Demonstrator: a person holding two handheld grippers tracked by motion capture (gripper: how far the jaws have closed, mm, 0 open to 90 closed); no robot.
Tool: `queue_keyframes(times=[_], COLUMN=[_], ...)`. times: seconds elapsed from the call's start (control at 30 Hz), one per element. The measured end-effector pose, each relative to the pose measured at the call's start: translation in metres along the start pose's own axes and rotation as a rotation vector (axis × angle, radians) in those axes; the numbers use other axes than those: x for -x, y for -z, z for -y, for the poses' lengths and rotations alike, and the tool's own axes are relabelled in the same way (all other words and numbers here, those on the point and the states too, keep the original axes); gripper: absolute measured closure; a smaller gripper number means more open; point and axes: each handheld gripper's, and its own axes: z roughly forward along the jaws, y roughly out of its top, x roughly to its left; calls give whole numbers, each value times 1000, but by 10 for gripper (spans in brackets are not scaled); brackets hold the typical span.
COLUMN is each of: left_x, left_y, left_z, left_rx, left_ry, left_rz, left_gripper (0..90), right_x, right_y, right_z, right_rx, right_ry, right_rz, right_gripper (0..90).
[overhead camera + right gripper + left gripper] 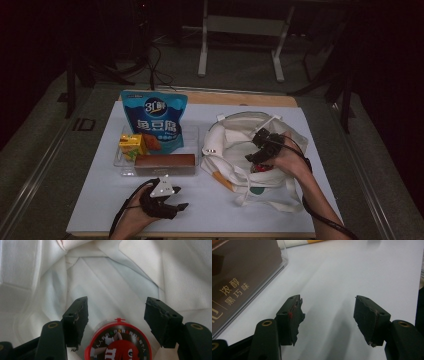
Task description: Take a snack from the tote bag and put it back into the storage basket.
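From the high view, the right gripper (261,150) reaches into the mouth of the white tote bag (235,137) at about four o'clock on the table, with a bit of the red candy tub (258,167) showing just below it. The left gripper (167,200) rests near six o'clock, in front of a clear tray (120,162) holding a brown box (165,164), a yellow carton (131,145) and a blue snack pouch (155,120).

In the left gripper view, the jaws stand apart with nothing between them, over bare white table (342,272); the brown box (239,277) lies at ten o'clock.

In the right gripper view, the jaws stand apart on either side of the candy tub (118,343), whose round red lid sits at six o'clock inside the bag's folds (105,282); the pads do not press on it.

The risks, as I judge them: the tub may roll or tip on the soft cloth, and pulling the gripper out could snag a fold or handle and drag the bag, since the left gripper is not steadying it.
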Motion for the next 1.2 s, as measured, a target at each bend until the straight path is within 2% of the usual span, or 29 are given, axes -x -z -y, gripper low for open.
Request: queue_keyframes(times=[0.13, 0.23, 0.4, 0.6, 0.9, 1.2], left_x=[0, 0, 0, 0, 0, 0], left_y=[1, 1, 1, 1, 1, 1], left_z=[0, 0, 0, 0, 0, 0], left_rx=[1, 3, 2, 1, 1, 0], left_ry=[-3, -2, -3, -4, -5, -5], left_rz=[0, 0, -2, -1, -1, -1], left_gripper=[392, 392, 392, 392, 391, 391], right_x=[2, 3, 5, 4, 5, 6], right_y=[0, -4, -5, -7, -8, -12], right_z=[2, 5, 9, 11, 15, 18], right_rx=[-10, -38, -57, -98, -131, -187], right_ry=[-11, -18, -30, -16, -36, -23], right_rz=[-6, -10, 0, 4, -13, -23], right_gripper=[347, 309, 278, 255, 220, 214])
